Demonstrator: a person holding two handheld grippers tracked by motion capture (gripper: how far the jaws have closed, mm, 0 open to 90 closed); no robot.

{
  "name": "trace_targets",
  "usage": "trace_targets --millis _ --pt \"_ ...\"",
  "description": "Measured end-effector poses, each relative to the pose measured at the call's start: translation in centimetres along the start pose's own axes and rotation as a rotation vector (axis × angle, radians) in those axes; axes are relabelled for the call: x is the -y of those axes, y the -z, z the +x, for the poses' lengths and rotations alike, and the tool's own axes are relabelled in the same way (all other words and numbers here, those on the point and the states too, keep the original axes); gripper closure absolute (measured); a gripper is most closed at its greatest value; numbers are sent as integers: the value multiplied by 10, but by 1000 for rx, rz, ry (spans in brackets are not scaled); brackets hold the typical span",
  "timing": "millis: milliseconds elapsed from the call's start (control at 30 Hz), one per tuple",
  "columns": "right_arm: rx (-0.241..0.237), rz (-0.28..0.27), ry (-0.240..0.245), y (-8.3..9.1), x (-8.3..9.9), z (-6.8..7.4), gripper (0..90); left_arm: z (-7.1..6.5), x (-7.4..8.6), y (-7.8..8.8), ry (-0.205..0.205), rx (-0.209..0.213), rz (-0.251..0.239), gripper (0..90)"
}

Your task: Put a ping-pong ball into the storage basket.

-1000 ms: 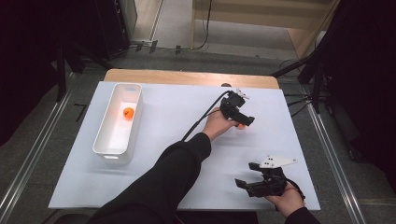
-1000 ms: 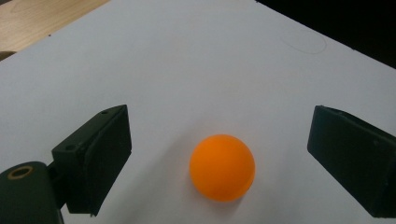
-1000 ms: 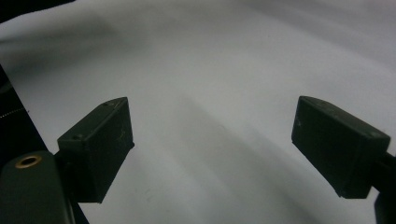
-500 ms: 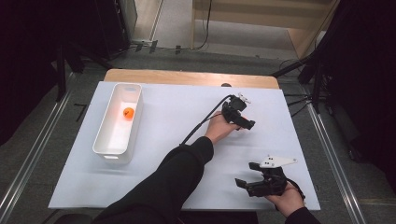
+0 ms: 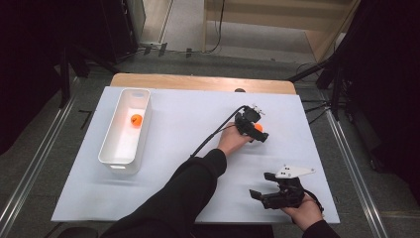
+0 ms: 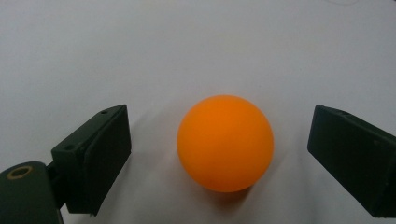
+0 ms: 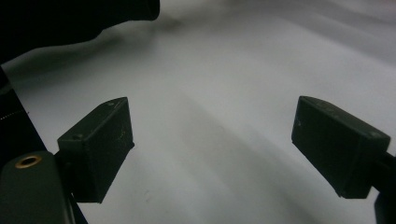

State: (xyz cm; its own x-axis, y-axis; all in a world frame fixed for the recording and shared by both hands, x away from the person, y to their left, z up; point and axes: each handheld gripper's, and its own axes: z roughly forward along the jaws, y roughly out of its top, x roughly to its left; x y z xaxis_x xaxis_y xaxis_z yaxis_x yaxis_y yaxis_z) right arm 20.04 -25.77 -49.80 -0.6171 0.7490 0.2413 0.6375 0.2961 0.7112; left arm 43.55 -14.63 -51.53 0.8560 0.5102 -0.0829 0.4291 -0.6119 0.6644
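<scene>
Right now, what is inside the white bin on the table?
The white bin holds one orange ball near its far end. The rest of its floor looks bare; its near wall hides a little.

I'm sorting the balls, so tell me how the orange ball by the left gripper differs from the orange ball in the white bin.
The ball by the left gripper lies on the bare white table sheet, between that left gripper's open jaws, untouched. The ball in the bin sits inside the white bin, walled in, far from either gripper. Both are plain orange and round, and look alike in size.
</scene>
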Motion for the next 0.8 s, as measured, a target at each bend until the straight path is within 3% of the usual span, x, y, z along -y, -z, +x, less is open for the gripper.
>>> trace_targets --millis 233,433,800 --pt "1 4 -3 0 0 1 112 -2 5 -1 -30 -9 -26 64" --pt "0 5 5 -1 -1 1 112 -8 6 -3 -87 -61 -17 66" --pt "-1 9 3 -2 -2 1 112 -9 7 -3 -85 -74 -19 91"
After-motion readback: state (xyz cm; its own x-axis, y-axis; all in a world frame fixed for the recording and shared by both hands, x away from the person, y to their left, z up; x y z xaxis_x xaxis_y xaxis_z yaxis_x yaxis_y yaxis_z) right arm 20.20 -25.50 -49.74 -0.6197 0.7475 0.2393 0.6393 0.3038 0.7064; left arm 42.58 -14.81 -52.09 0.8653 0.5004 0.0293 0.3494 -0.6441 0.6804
